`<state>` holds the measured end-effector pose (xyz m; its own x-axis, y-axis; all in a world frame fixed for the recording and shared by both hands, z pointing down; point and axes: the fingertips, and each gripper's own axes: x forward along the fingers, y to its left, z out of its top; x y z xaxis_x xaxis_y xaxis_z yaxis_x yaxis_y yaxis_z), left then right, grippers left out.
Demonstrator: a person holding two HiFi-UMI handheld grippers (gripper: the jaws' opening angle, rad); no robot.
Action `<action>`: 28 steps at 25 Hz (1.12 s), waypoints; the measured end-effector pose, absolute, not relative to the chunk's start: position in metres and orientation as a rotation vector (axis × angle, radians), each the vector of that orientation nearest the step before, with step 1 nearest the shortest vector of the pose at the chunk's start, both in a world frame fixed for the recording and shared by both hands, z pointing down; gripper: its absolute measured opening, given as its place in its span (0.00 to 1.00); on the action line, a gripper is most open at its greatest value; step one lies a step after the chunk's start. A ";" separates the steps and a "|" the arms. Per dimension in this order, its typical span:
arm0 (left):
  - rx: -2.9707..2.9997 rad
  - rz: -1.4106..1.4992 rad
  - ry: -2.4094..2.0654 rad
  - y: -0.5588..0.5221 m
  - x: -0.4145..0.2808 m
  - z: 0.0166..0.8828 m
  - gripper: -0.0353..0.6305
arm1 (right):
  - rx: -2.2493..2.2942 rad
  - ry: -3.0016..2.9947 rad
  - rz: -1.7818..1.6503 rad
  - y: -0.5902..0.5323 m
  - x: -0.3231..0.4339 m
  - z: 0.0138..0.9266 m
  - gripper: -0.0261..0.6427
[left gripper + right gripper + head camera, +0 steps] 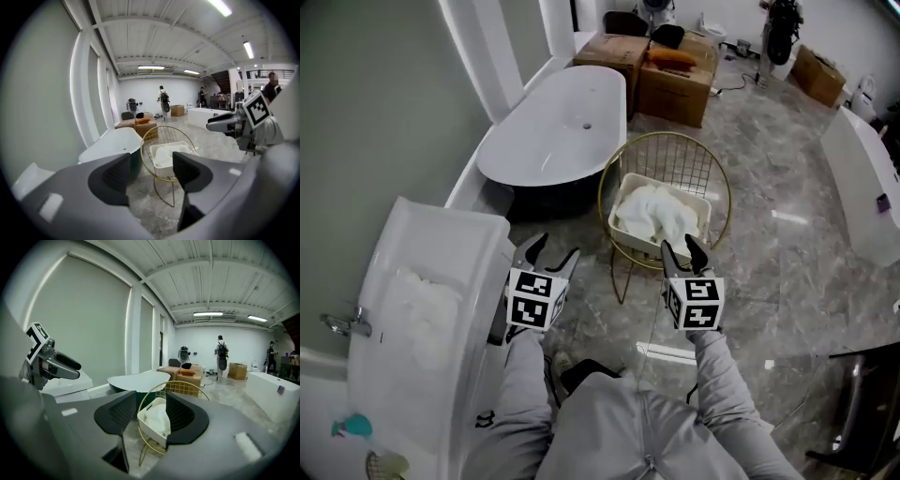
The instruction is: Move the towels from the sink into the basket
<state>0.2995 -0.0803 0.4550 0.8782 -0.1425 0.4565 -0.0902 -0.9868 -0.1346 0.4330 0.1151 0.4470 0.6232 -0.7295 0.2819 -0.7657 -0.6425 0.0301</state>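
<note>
while crumpled white towels (656,214) lie in the gold-wire-framed white basket (670,187), the left tool (555,248) and right tool (681,246) hover released and empty.

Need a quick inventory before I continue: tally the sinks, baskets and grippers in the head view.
Sink: 1
Basket: 1
Grippers: 2, the left gripper and the right gripper
Total: 4

A white bathtub (551,131) stands near cardboard boxes (677,84) on the marble floor (769,202).
</note>
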 end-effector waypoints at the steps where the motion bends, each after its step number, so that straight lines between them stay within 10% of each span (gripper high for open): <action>1: -2.948 -0.719 0.237 -0.092 0.286 0.453 0.53 | 2.681 -1.285 0.362 0.102 0.428 0.445 0.31; 28: -2.938 -0.845 1.190 -0.337 -0.129 0.489 0.53 | 1.793 -2.034 0.255 -0.283 0.073 0.459 0.31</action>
<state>-0.1288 -0.3368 0.4887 0.6061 -0.6109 0.5094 -0.6820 -0.7286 -0.0624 0.0729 -0.2825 0.4589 -0.0845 -0.9030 0.4212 -0.9791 0.1537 0.1331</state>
